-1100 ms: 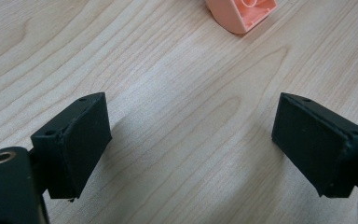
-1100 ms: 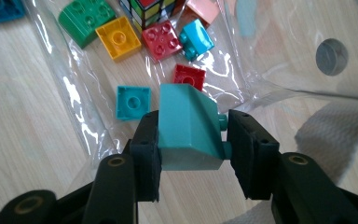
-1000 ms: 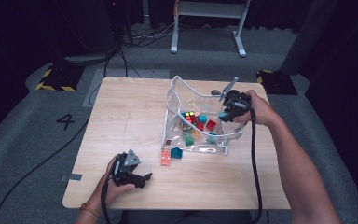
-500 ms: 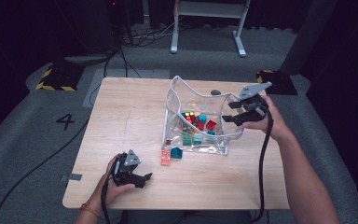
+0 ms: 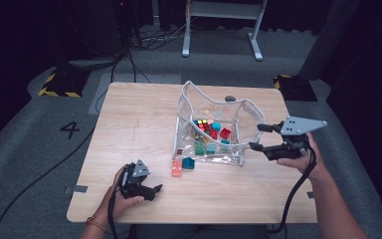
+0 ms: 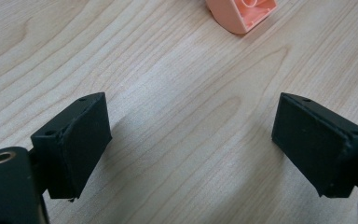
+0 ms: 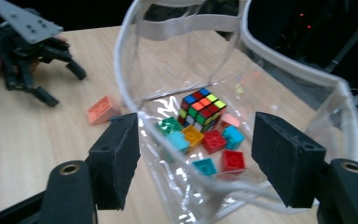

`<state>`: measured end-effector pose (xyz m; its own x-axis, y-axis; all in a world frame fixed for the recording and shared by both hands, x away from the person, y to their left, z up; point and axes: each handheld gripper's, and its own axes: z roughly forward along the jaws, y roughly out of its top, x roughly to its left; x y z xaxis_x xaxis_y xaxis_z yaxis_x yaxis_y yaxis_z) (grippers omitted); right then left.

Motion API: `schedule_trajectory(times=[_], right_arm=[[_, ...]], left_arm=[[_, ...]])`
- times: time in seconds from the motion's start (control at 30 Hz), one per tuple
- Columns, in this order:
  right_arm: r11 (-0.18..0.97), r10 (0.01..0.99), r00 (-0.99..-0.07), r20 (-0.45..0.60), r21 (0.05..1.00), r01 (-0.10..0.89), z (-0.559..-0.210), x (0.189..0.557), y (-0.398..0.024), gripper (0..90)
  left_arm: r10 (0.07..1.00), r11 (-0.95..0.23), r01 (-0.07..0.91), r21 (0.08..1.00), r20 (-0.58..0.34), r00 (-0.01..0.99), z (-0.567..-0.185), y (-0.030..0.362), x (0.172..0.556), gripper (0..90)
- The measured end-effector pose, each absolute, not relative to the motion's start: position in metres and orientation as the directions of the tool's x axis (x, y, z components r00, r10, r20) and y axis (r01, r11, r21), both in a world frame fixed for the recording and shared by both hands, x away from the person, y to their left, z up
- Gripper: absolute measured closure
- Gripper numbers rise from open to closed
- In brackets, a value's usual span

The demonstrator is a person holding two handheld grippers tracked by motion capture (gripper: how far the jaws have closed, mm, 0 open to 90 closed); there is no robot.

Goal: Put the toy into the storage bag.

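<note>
Filling a clear plastic bag (image 5: 214,130) with toy bricks looks nearly done: most of the bricks, in red, teal, green and orange, already lie inside it beside a puzzle cube (image 7: 203,108), at the centre of the surface (image 5: 129,124). Two pieces remain outside, a salmon-pink brick (image 5: 177,168) and a teal brick (image 5: 188,163), lying just beside each other at about 7 o'clock from the bag and close to its front wall.

The right tool (image 5: 262,137) hangs at the bag's 3 o'clock, just off its side wall, jaws spread and empty; they have just been opening, with nothing pinched between them. In the right gripper view the bag's white-trimmed rim stands open ahead of those jaws. The left tool (image 5: 155,189) rests low at 7 o'clock on the surface, its jaws spread wide over bare wood, with the pink brick (image 6: 240,13) lying ahead of them and untouched. By these signs, the two loose bricks are what is left to collect, and the pink one seems the likelier next pick for the left tool.

The surface is a pale wood-grain tabletop. It stands on grey carpet bearing a painted numeral 4 (image 5: 69,129) at 9 o'clock. Yellow-and-black hazard blocks (image 5: 57,84), trailing cables and a white metal stand (image 5: 224,22) sit toward 12 o'clock in a dark room.
</note>
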<state>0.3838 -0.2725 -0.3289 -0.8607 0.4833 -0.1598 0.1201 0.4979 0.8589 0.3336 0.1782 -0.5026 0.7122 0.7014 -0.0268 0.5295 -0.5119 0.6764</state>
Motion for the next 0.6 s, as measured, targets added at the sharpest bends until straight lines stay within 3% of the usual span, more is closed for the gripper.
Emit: schedule_trajectory(times=[0.23, 0.33, 0.47, 0.6], right_arm=[[0.472, 0.486, -0.86, -0.152, 0.875, 0.112, -0.36, 0.355, -0.269, 32.5], [0.465, 0.523, -0.828, -0.201, 0.882, 0.08, -0.361, 0.346, -0.27, 33.5], [0.424, 0.525, -0.833, -0.175, 0.902, 0.078, -0.358, 0.338, -0.273, 33.3], [0.375, 0.475, -0.866, -0.158, 0.926, 0.037, -0.364, 0.325, -0.273, 35.1]], left_arm=[[0.702, -0.512, 0.53, 0.676, -0.026, 0.712, -0.503, 0.178, 0.334, 11.6], [0.702, -0.512, 0.53, 0.676, -0.026, 0.712, -0.503, 0.178, 0.333, 11.6], [0.702, -0.511, 0.53, 0.676, -0.027, 0.711, -0.503, 0.178, 0.333, 11.6], [0.702, -0.511, 0.53, 0.676, -0.027, 0.711, -0.503, 0.178, 0.334, 11.6]])
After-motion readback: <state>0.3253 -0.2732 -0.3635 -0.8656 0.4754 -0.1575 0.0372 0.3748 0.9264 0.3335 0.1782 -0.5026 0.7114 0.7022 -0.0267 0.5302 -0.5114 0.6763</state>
